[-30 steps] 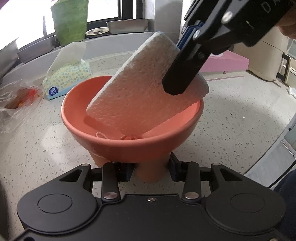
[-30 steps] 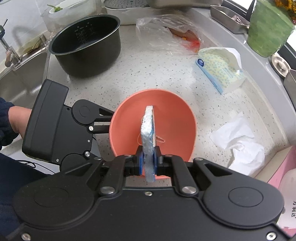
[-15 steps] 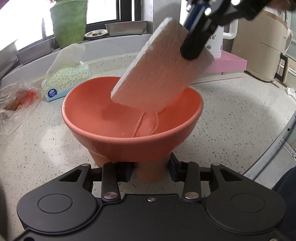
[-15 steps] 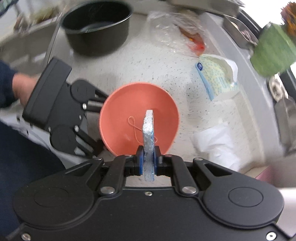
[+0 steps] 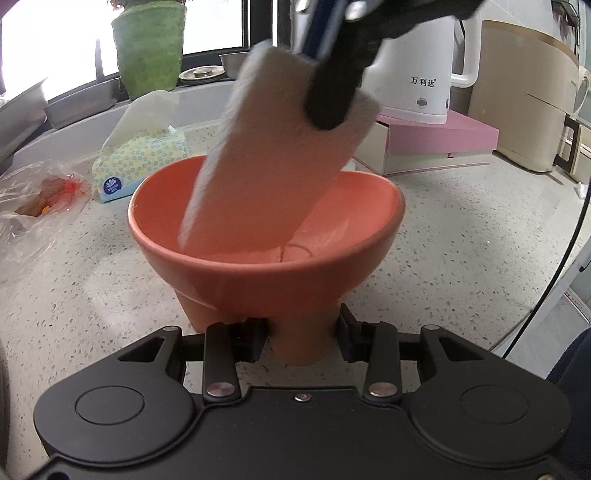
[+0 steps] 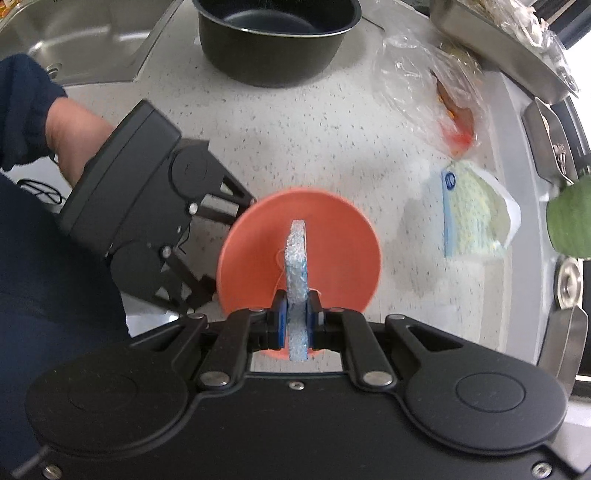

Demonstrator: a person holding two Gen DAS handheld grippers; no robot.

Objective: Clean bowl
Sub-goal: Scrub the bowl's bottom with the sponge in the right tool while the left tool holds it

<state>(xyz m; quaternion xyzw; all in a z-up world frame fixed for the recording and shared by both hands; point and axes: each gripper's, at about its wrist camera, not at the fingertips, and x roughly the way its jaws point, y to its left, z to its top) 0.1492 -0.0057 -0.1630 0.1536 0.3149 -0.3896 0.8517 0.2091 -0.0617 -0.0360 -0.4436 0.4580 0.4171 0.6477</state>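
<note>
Speckled white stone counter carries a footed orange ceramic bowl. Left gripper fingers clamp its foot. Right gripper fingers pinch a white-blue rectangular sponge, tilted into the bowl.

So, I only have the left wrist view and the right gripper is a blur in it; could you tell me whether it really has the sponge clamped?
Observer: Yes. In the right wrist view the right gripper is shut on the sponge, with one finger on each flat face.
Operator: Thank you. Which way is the sponge turned over the bowl?
Observer: It stands edge-on above the middle of the bowl, and a blue layer shows along one face.
Operator: Is there anything on the counter that I cannot see?
Observer: A black pot stands beyond the bowl, apart from it, with a steel sink beside it.
</note>
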